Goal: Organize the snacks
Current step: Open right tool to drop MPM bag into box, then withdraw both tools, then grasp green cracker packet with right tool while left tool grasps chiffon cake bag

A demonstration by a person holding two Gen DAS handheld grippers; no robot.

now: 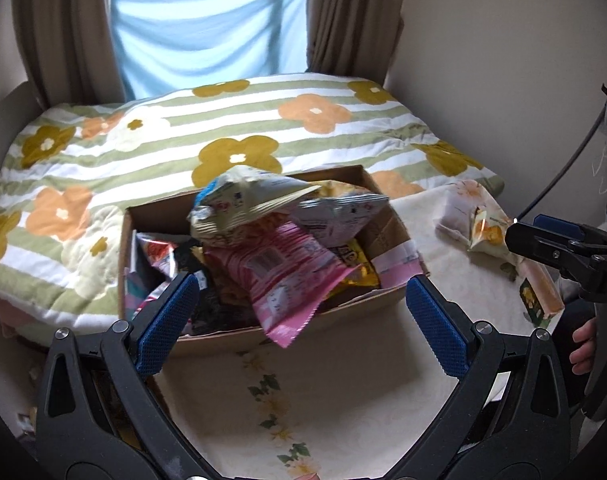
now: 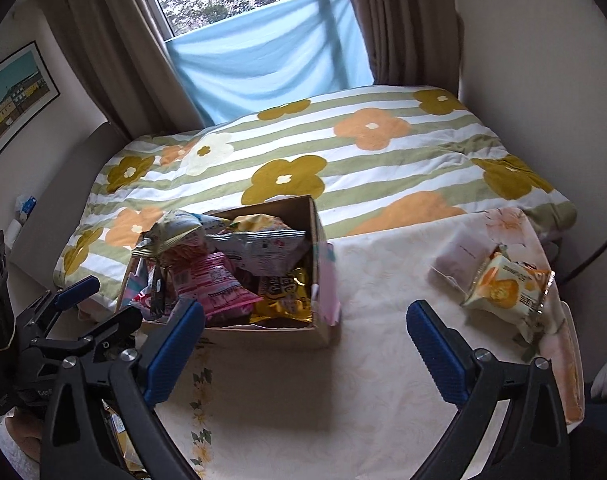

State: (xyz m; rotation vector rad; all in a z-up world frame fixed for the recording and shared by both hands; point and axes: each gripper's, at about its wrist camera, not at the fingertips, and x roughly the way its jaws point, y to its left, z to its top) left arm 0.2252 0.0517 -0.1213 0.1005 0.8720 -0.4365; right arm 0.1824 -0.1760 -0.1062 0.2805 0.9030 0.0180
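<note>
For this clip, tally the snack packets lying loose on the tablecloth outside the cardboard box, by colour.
Orange-and-cream packet: 1
Pale lilac-white packet: 1
Total loose on the tablecloth: 2
The packets piled in the cardboard box overlap too much to count.

Not much can be read from here. The yellow bag point(image 2: 281, 294) in the cardboard box point(image 2: 319, 236) has big dark letters, too crumpled to make out. The pink packet point(image 1: 281, 276) carries a barcode and small print, all blurred.
</note>
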